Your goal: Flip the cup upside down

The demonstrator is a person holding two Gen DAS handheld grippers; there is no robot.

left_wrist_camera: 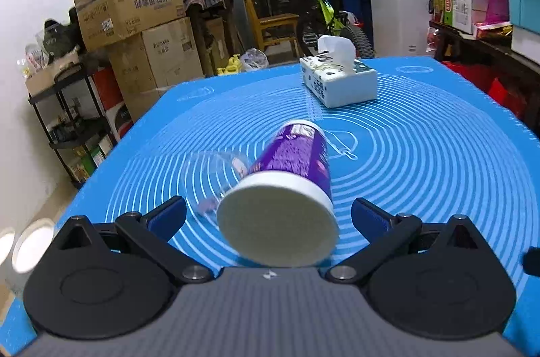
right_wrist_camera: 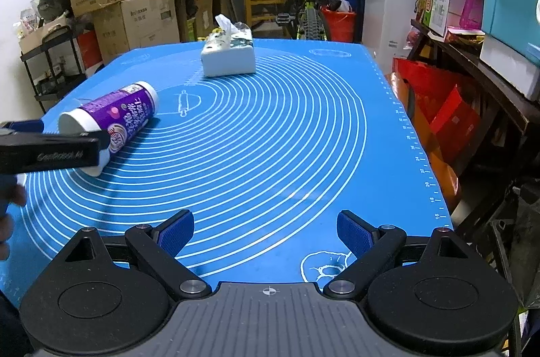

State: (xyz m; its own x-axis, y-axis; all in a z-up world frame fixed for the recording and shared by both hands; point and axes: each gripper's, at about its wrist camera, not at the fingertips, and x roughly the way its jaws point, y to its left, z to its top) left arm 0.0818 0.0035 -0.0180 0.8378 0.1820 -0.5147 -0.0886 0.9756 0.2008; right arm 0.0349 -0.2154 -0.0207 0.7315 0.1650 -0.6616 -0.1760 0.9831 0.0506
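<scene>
A purple and white paper cup (left_wrist_camera: 290, 174) lies on its side on the blue mat (left_wrist_camera: 422, 154), its wide white end toward my left gripper. My left gripper (left_wrist_camera: 268, 215) is open, with its fingers on either side of that end and apart from it. In the right wrist view the cup (right_wrist_camera: 114, 117) lies at the mat's left, with the left gripper (right_wrist_camera: 50, 147) reaching in around its near end. My right gripper (right_wrist_camera: 266, 233) is open and empty over the mat's near edge, far to the right of the cup.
A white tissue box (left_wrist_camera: 337, 80) stands on the far part of the mat, also in the right wrist view (right_wrist_camera: 229, 58). Cardboard boxes (left_wrist_camera: 135, 19), a shelf, a bicycle and a white cabinet stand beyond the table. Red bags (right_wrist_camera: 435, 113) sit to its right.
</scene>
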